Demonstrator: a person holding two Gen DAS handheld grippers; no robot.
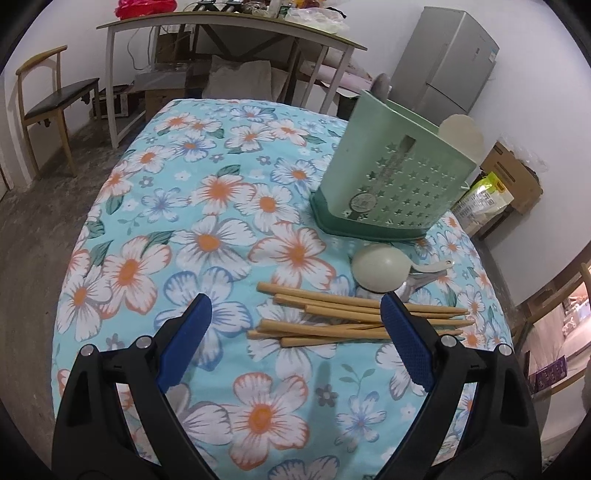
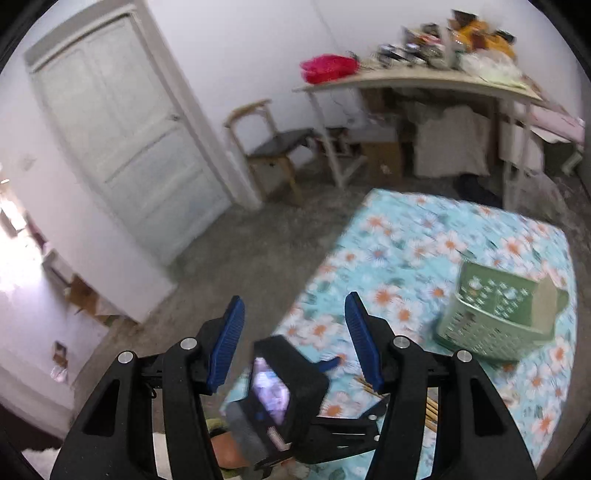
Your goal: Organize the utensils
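Observation:
Several wooden chopsticks (image 1: 343, 317) lie in a loose pile on the floral tablecloth (image 1: 207, 206). A pale green rice spoon (image 1: 376, 267) lies just behind them, over a metal utensil (image 1: 417, 282). A green perforated utensil holder (image 1: 399, 177) stands at the back right with a cream spoon (image 1: 463, 134) sticking out of it. My left gripper (image 1: 295, 306) is open and empty, low over the cloth, its right finger over the chopsticks. My right gripper (image 2: 293, 310) is open and empty, high above the table's near left edge. The holder (image 2: 495, 317) and the left gripper's body (image 2: 288, 391) show below it.
A wooden chair (image 1: 48, 99) and a cluttered desk (image 1: 229, 22) stand behind the table. A grey fridge (image 1: 450, 55) and boxes (image 1: 513, 173) are at the right. A white door (image 2: 122, 122) is at the far left in the right wrist view.

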